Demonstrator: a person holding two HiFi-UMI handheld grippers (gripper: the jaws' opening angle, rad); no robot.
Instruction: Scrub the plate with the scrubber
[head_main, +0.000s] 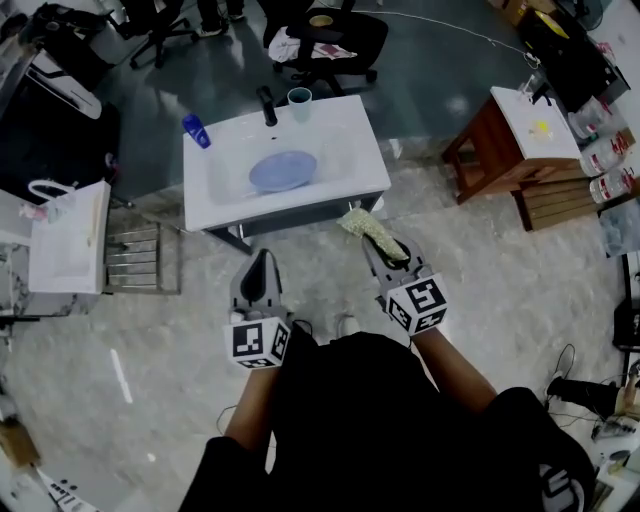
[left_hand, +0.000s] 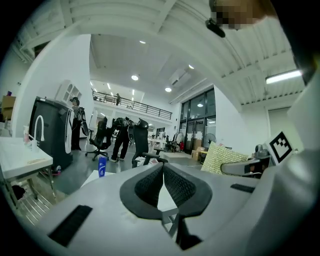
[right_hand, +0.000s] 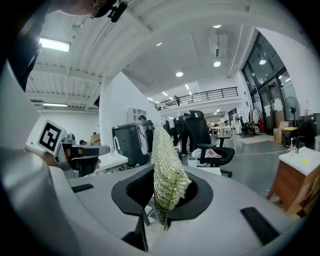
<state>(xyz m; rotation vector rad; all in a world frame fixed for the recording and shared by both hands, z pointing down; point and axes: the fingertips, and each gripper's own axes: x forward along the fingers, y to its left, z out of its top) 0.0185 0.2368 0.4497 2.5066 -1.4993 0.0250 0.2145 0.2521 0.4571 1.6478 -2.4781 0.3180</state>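
A pale blue plate (head_main: 282, 170) lies in the basin of a white sink unit (head_main: 365, 150) ahead of me in the head view. My right gripper (head_main: 385, 250) is shut on a yellow-green scrubber (head_main: 367, 228) that sticks out past its jaws, short of the sink's front edge. In the right gripper view the scrubber (right_hand: 166, 172) stands upright between the pads. My left gripper (head_main: 262, 268) is shut with nothing in it, also short of the sink; its pads meet in the left gripper view (left_hand: 163, 169). The scrubber (left_hand: 222, 157) shows at that view's right.
On the sink's back rim stand a black tap (head_main: 267, 105), a pale cup (head_main: 299, 101) and a blue bottle (head_main: 196, 130). A second white sink (head_main: 68, 237) with a metal rack (head_main: 140, 258) is at the left. A wooden stand (head_main: 510, 145) is at the right, office chairs (head_main: 325, 45) behind.
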